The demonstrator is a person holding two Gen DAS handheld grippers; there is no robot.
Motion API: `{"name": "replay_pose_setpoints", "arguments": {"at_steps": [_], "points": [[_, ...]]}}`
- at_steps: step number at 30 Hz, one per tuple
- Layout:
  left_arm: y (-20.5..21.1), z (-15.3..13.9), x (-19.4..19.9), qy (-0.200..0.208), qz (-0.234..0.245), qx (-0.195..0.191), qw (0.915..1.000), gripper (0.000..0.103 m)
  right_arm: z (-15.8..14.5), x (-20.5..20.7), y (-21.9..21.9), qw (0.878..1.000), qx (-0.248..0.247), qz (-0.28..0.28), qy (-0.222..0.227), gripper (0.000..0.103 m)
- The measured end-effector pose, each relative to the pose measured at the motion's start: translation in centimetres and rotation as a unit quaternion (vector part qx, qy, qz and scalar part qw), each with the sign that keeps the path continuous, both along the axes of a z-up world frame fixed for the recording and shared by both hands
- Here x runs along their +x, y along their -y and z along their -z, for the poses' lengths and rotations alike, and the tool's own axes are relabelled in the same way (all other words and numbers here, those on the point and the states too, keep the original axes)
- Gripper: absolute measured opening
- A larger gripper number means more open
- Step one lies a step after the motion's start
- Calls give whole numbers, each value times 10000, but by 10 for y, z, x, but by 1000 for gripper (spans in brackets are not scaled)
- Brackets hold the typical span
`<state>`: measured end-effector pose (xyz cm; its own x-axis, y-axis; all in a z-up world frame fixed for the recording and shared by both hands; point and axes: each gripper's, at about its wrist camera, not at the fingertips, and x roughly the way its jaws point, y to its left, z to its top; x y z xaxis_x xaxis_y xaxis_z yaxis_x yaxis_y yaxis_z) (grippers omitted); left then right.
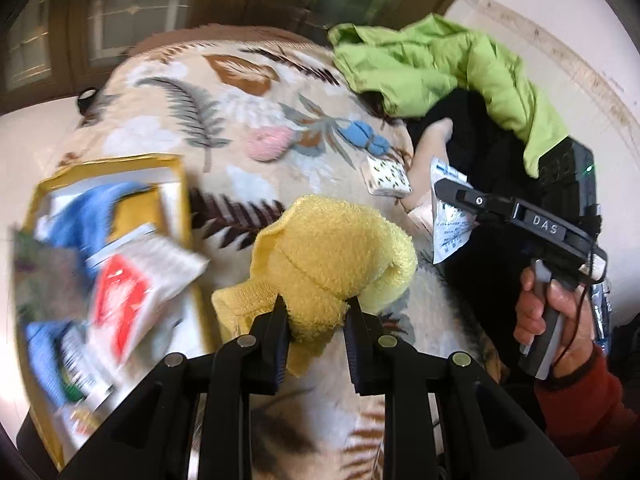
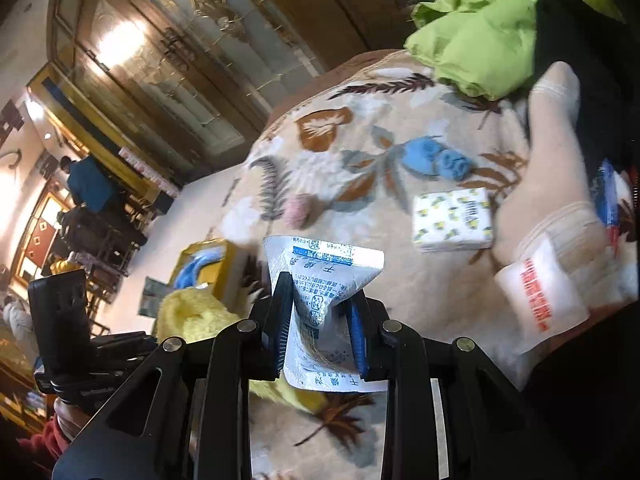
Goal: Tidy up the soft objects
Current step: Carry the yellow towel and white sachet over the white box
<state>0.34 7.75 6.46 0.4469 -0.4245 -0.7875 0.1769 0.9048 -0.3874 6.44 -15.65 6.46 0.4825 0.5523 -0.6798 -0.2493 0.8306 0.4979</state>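
We hold a fluffy yellow terry cloth (image 1: pixel 332 256) in the left gripper (image 1: pixel 316 316) jaws, above the leaf-print blanket (image 1: pixel 224 120) beside the yellow-rimmed box (image 1: pixel 180 184). The right gripper (image 2: pixel 320 320) jaws pinch a crinkled white printed sachet (image 2: pixel 320 280); its slick film may slip free.

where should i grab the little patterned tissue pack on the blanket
Grip the tissue pack across its two long edges, coming straight down from above. It lies flat on the blanket with bare fabric on every side, so jaws can straddle its narrow width.

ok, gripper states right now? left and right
Left gripper: closed on the yellow towel.
Right gripper: closed on the white packet.
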Motion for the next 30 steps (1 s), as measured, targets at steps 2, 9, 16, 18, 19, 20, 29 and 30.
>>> {"name": "replay_pose_setpoints", "arguments": {"at_steps": [2, 9, 16, 18, 19, 20, 29, 30], "points": [[-18, -9, -15, 68, -198, -4, 9998, 23, -4, -6, -12, 9998, 142, -158, -2, 25], [-71, -27, -55, 176, -840, 171, 9962, 23, -12, -19, -66, 9961, 434, -764, -28, 25], [-116, -17, -84, -25, -1538, 469, 9870, 23, -9, -28, -142, 9867, 494, -1537, -165, 25], [-126, -8, -87, -127, -1710, 492, 9840, 23, -8, -31, -163, 9843, 403, -1708, -174, 25], [-130, -5, -88, -152, -1796, 506, 9823, 23, -6, -32, -174, 9827, 362, -1803, -196, 25], [-133, -2, -89, -177, -1866, 506, 9810, 23, -3, -33, -185, 9812, 320, -1887, -228, 25], [-148, 33, -87, -587, -2379, 761, 9665, 23, 30, -37, -249, 9729, -300, -2262, -371, 25], [-147, 37, -86, -621, -2360, 687, 9673, 23, 34, -37, -254, 9721, -333, -2287, -411, 25]]}}
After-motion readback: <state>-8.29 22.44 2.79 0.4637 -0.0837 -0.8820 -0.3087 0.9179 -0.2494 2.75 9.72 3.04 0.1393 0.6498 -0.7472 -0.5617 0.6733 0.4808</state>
